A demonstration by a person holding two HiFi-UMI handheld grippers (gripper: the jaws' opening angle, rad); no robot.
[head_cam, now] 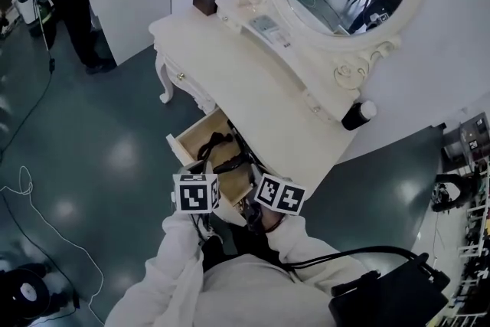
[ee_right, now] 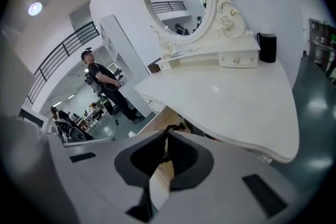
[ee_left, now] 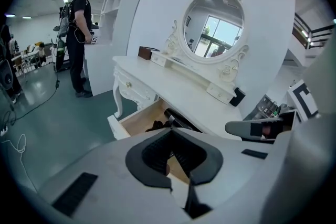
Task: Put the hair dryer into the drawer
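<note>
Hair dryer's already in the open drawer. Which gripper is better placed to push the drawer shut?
Probably left. The left gripper, shut and empty, looks straight at the drawer front, with the hair dryer inside. The right gripper, also shut and empty, faces mostly the tabletop.

Head view steeply down over dressing table (head_cam: 245, 80), gripper views low, close, facing it, all sharing the open drawer (head_cam: 187, 142)
</note>
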